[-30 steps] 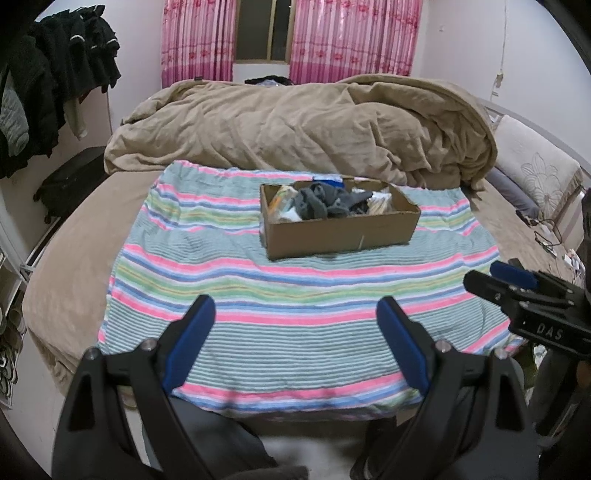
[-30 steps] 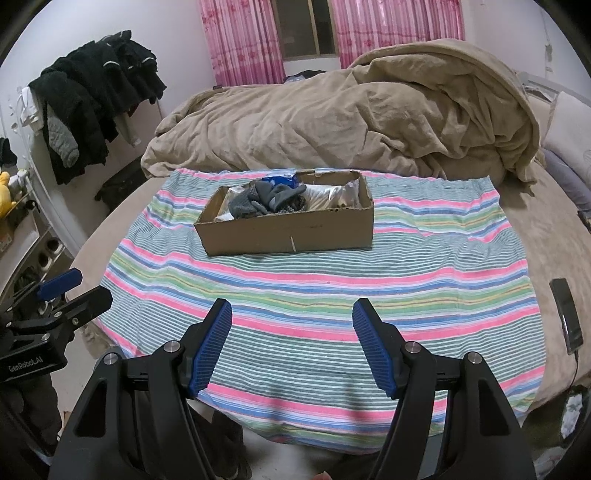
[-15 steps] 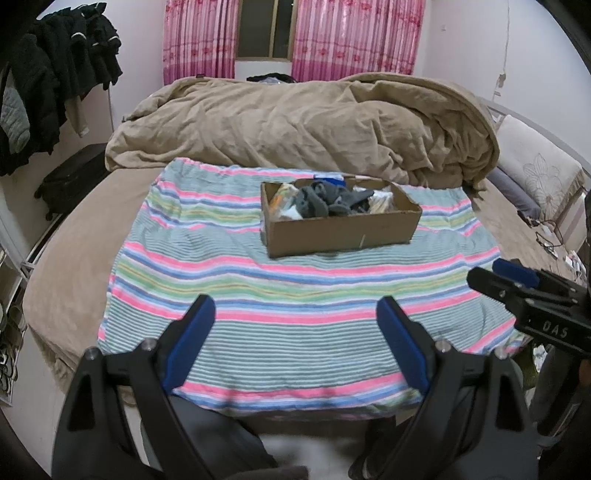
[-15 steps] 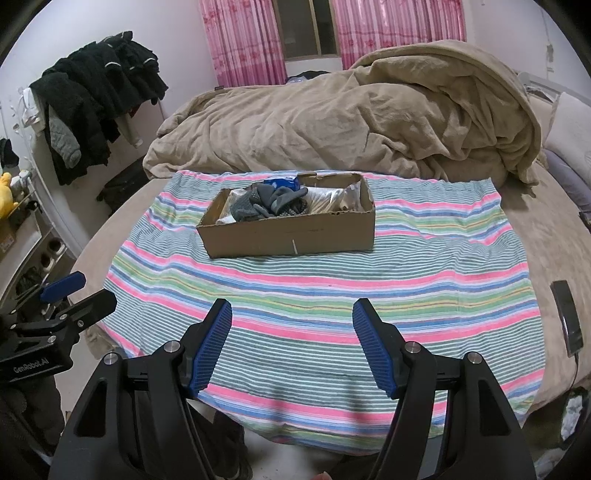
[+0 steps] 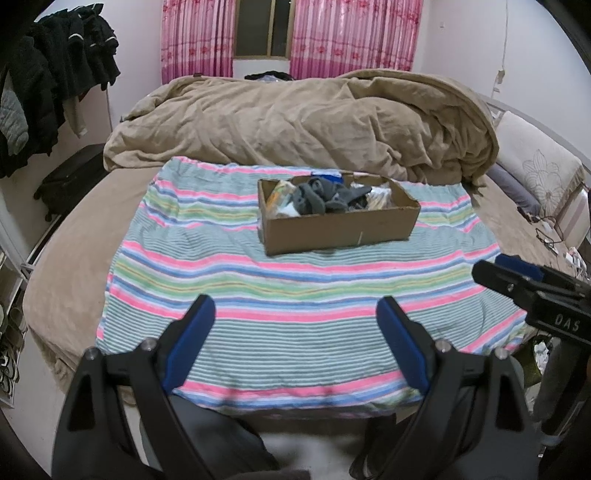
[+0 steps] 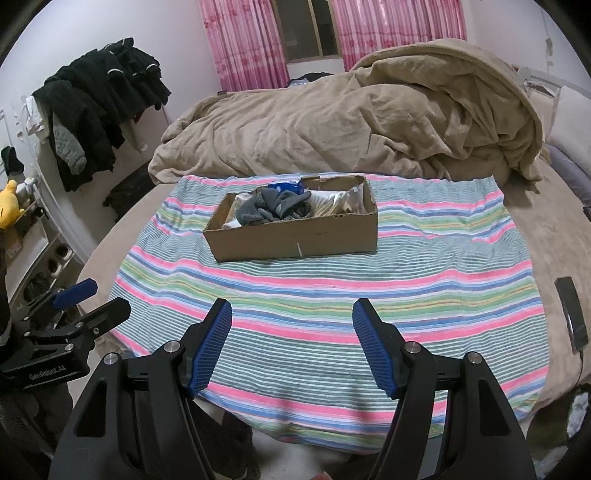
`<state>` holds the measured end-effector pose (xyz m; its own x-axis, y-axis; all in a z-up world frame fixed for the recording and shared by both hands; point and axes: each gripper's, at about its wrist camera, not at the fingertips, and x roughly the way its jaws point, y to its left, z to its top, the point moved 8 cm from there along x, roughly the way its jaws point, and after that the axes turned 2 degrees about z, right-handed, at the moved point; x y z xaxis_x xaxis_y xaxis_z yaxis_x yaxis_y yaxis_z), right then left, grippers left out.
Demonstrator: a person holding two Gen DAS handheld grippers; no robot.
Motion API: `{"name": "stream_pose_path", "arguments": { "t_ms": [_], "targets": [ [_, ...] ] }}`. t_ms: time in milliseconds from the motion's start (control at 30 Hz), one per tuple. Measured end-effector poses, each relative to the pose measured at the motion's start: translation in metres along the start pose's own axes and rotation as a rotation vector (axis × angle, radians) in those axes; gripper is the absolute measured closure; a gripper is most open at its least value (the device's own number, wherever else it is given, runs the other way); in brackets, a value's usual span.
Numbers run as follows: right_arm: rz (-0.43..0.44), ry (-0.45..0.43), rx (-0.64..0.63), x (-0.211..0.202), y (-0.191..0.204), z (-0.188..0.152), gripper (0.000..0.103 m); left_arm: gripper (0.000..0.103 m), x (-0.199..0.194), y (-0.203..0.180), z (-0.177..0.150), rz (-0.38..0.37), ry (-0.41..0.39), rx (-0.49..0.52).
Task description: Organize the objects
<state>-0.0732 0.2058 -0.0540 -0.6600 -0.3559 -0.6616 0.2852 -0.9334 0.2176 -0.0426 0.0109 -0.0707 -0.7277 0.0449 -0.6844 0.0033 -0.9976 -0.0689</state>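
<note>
An open cardboard box [image 5: 340,229] stands on a striped cloth [image 5: 295,288] spread on the bed; it also shows in the right wrist view [image 6: 295,240]. It holds grey socks [image 5: 321,194], seen too in the right wrist view [image 6: 277,206], a blue item [image 6: 286,186] and some packets. My left gripper [image 5: 295,317] is open and empty above the cloth's near edge, well short of the box. My right gripper [image 6: 291,321] is open and empty, also near the front edge. Each gripper shows at the other view's side.
A rumpled tan duvet [image 5: 314,122] lies behind the box. A pillow [image 5: 539,173] is at the right. Dark clothes [image 6: 99,99] hang at the left over a black suitcase [image 5: 70,181]. A phone [image 6: 570,314] lies on the bed's right edge. Pink curtains [image 5: 332,33] are at the back.
Both views have shifted slightly toward the bed; the box sits a little higher in the left view. Both grippers stay open and empty.
</note>
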Motion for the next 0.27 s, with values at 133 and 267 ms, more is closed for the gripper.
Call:
{"name": "stream_pose_path", "arguments": {
  "t_ms": [133,267],
  "targets": [
    [0.001,0.006,0.011,0.003,-0.004,-0.001,0.032,0.013,0.004,-0.002,0.000,-0.002,0.004,0.008],
    [-0.012,0.008,0.006,0.008,-0.011,0.000,0.032,0.011,0.015,-0.005,0.002,-0.005,0.018,0.023]
  ]
}}
